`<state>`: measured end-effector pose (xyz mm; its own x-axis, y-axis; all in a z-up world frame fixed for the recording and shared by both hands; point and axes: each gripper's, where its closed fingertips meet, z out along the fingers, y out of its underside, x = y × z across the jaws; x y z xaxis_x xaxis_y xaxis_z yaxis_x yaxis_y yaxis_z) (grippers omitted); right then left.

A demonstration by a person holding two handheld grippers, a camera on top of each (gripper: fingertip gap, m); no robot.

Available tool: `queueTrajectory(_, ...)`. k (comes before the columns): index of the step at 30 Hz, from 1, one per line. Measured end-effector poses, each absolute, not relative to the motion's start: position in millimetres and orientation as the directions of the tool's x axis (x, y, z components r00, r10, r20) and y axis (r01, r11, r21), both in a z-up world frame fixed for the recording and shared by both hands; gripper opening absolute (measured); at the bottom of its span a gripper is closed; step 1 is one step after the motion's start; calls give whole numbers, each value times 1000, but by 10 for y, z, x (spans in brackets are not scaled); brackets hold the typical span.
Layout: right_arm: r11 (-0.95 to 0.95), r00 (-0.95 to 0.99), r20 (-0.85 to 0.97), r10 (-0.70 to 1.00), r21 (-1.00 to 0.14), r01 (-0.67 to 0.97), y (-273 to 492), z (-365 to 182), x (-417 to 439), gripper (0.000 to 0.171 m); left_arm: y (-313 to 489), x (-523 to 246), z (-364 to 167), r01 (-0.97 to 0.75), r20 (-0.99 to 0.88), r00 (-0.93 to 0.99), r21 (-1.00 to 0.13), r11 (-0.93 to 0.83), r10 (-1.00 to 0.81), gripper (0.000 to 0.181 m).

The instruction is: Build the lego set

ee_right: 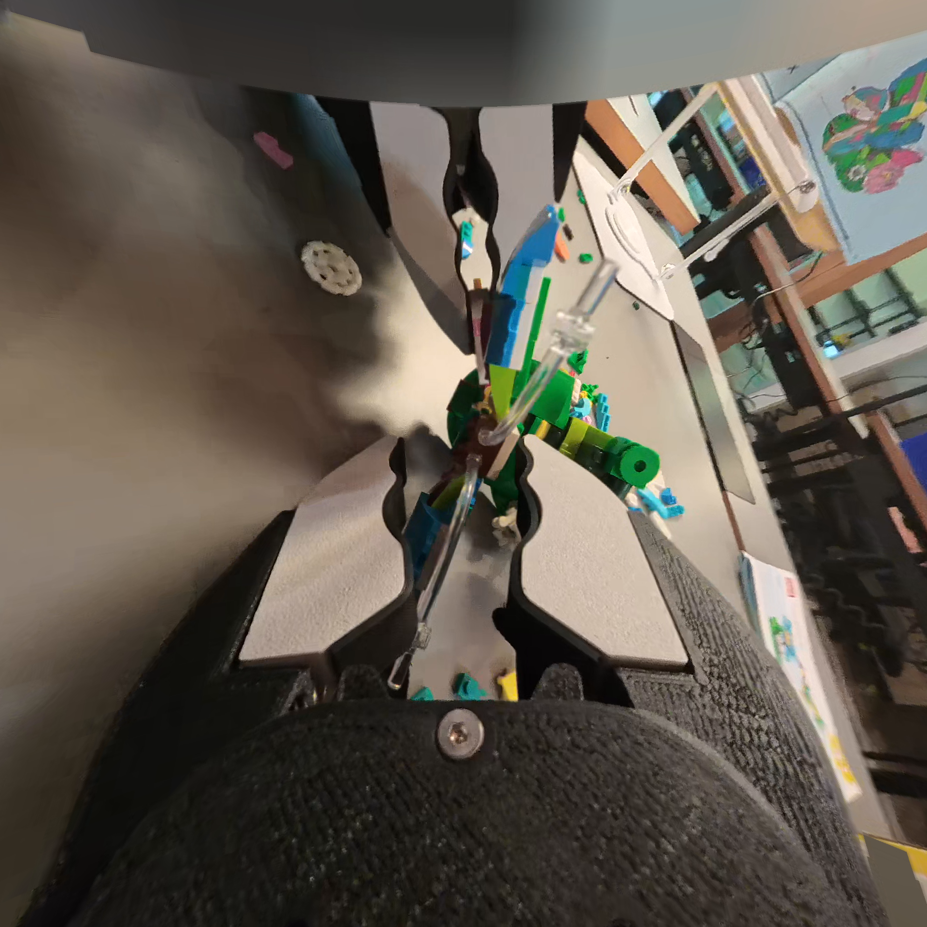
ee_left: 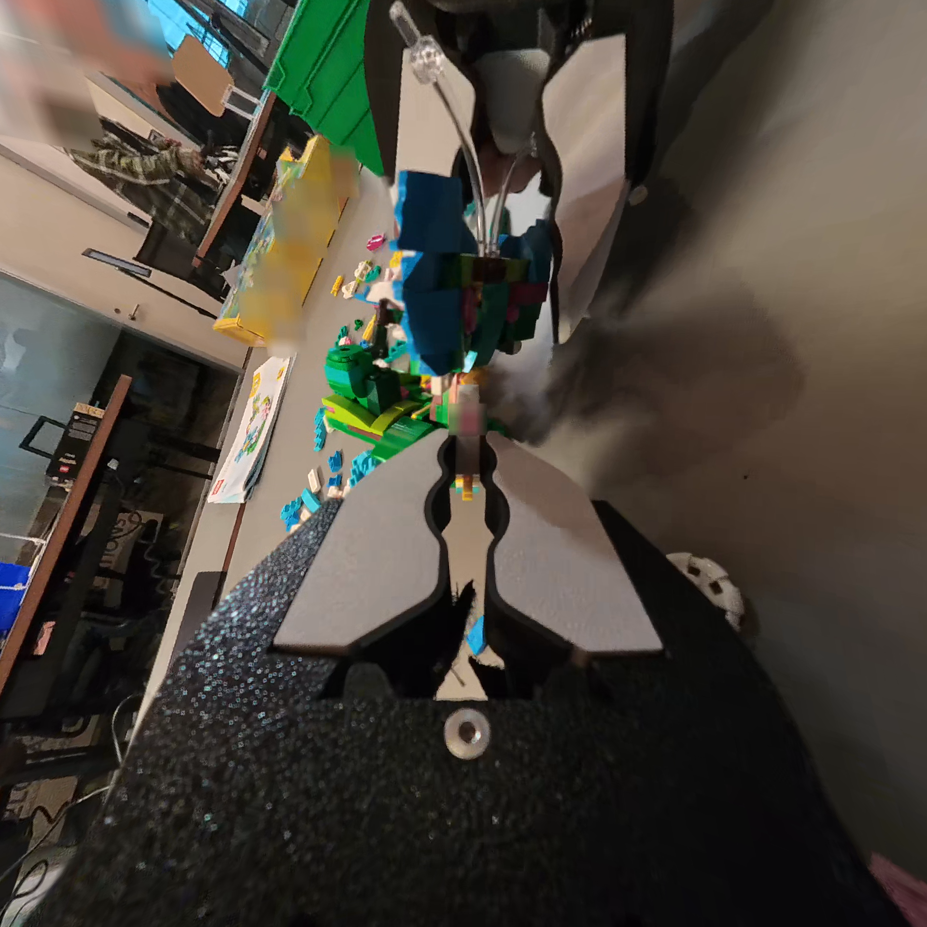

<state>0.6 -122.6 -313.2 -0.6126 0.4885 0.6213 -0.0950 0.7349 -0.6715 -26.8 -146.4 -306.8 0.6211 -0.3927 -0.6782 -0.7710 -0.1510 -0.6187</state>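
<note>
A blue and green lego model with two clear curved rods hangs in the air between my two grippers. My left gripper is shut on a thin stack of small pieces at the model's near end. My right gripper faces it from the far side and grips the model's body. In the right wrist view my right gripper is closed around the model's green and brown middle, with a clear rod sticking up. My left gripper shows beyond, pinching the model's blue wing end.
On the grey table stands a green lego build among loose small pieces. An instruction booklet, a yellow box and a green bin lie along the table's edge. A clear stand rests farther off.
</note>
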Motion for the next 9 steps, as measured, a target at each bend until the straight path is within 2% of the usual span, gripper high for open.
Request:
queueTrajectory(6, 761, -569, 678, 465, -635, -135, -1240, -3148, 57, 39, -1504, -220, -3060, -778, -670, 603, -613, -135, -432, 8)
queueTrajectory(9, 744, -564, 665, 490, -656, -127, -1268, -3150, 74, 39, -1521, -203, -3049, -777, -660, 602, -614, -138, -450, 8)
